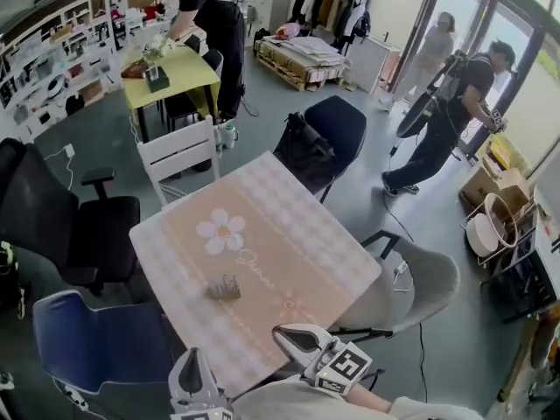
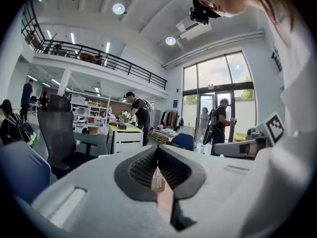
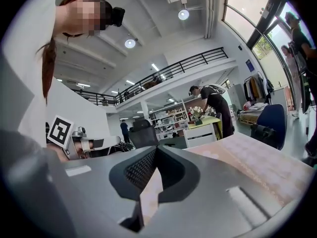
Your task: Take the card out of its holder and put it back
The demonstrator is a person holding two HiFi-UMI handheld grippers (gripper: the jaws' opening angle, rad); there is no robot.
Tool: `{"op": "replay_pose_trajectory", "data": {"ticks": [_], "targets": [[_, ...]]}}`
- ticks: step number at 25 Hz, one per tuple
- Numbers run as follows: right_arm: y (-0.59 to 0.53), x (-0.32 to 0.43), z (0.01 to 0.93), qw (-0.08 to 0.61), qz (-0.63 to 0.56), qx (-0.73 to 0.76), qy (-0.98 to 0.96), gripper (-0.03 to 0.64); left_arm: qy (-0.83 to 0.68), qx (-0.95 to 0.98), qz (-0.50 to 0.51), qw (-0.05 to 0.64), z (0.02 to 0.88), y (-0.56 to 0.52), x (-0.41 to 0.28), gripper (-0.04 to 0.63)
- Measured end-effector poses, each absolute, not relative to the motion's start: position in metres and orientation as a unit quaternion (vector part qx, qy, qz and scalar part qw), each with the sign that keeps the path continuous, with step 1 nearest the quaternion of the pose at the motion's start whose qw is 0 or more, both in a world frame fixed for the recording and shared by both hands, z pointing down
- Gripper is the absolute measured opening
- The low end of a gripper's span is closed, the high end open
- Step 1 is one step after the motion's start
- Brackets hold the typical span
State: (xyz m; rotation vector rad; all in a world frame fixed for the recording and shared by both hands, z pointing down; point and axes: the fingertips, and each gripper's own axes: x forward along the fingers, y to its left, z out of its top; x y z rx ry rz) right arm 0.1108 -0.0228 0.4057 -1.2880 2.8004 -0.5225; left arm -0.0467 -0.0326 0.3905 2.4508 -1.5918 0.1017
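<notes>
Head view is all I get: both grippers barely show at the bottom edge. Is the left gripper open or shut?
Observer: The left gripper is shut, with nothing gripped.
Operator: And the right?
Observer: The right gripper is shut too, and empty.
Operator: Is either aimed at the card holder?
Observer: The left one. The card holder shows in its view, beyond its closed tips.

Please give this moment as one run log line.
left gripper: shut, empty | right gripper: shut, empty | card holder: on table, untouched
</notes>
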Motion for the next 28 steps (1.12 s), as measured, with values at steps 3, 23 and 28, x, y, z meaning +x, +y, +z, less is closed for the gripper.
{"op": "replay_pose_trajectory", "data": {"ticks": [3, 23, 28], "targets": [[-0.032, 0.114, 0.411, 0.007, -0.162, -0.414, 0.896, -0.002, -0.533, 0.839, 0.035, 0.105, 0.396, -0.038, -0.044, 0.0], [-0.052, 0.094, 0.421, 0.002, -0.158, -0.445, 0.881, -0.002, -0.509, 0.852, 0.046, 0.113, 0.408, -0.059, -0.054, 0.0], [-0.055, 0.089, 0.421, -0.002, -0.155, -0.443, 0.883, -0.002, -0.51, 0.85, 0.047, 0.12, 0.412, -0.062, -0.057, 0.0]]}}
